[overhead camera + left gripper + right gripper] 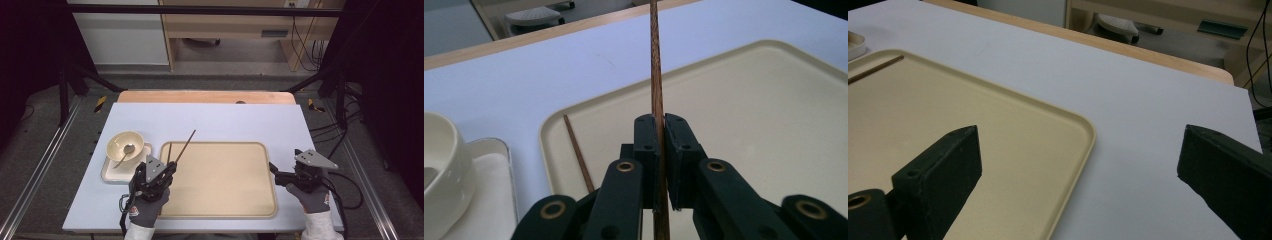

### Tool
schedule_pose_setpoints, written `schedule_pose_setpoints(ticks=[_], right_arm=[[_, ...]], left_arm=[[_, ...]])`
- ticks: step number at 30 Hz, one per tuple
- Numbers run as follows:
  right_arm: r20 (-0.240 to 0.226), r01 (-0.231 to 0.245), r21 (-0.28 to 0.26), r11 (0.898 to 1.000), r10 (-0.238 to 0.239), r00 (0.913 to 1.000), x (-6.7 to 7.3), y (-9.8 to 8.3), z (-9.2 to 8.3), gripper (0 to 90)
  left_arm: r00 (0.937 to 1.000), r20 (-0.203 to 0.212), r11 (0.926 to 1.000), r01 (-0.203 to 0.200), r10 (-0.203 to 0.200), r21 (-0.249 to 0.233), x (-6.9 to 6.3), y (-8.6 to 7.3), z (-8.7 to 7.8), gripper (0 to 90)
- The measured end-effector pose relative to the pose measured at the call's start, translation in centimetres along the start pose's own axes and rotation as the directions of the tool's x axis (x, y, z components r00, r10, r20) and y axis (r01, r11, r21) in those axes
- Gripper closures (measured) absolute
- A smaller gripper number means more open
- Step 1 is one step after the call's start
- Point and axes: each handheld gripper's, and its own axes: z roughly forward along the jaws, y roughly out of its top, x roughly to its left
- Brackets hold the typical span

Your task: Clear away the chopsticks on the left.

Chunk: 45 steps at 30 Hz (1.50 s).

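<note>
Left gripper [661,165] clamped on one wooden chopstick [656,65], second chopstick [578,152] lying on beige tray [220,212], right gripper [1078,165] jaws wide apart, empty, over tray's right edge.

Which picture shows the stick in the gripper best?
The left gripper view: the held chopstick fills the middle, clamped in the left gripper. The high view shows it small.

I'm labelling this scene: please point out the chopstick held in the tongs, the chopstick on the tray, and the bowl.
Held brown wooden chopstick [656,70]: left gripper view, mid-shaft above the tongs.
Loose brown wooden chopstick [576,150]: left gripper view, mid-shaft.
Round cream bowl [118,141]: high view, inner wall.
</note>
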Motion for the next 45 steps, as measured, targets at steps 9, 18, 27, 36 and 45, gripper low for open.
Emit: schedule_pose_setpoints(ticks=[9, 18, 27, 36, 45], right_arm=[[0.000, -0.001, 0.003, 1.000, 0.001, 1.0000, 0.0, 0.0, 0.1, 4.2], [-0.003, 0.000, 0.005, 1.000, 0.000, 1.0000, 0.0, 0.0, 0.2, 4.1], [-0.005, 0.004, 0.010, 1.000, -0.004, 1.0000, 0.1, -0.1, 0.3, 4.2], [-0.004, 0.006, 0.013, 1.000, -0.006, 1.0000, 0.2, -0.1, 0.4, 4.2], [-0.004, 0.004, 0.015, 1.000, -0.004, 1.0000, 0.2, -0.1, 0.4, 4.2]], left_arm=[[0.9894, -0.062, 0.9913, 0.130, -0.131, -0.021, -0.5, -0.8, 1.7, 84.7], [0.9733, -0.112, 0.9797, 0.200, -0.201, -0.014, -0.7, -2.2, 2.7, 84.7], [0.9607, -0.148, 0.9710, 0.239, -0.235, 0.010, -0.8, -3.3, 3.4, 84.6], [0.9494, -0.197, 0.9664, 0.255, -0.244, 0.031, -0.9, -3.7, 4.1, 84.6], [0.9445, -0.222, 0.9618, 0.263, -0.242, 0.074, -0.5, -4.1, 4.8, 84.6]])
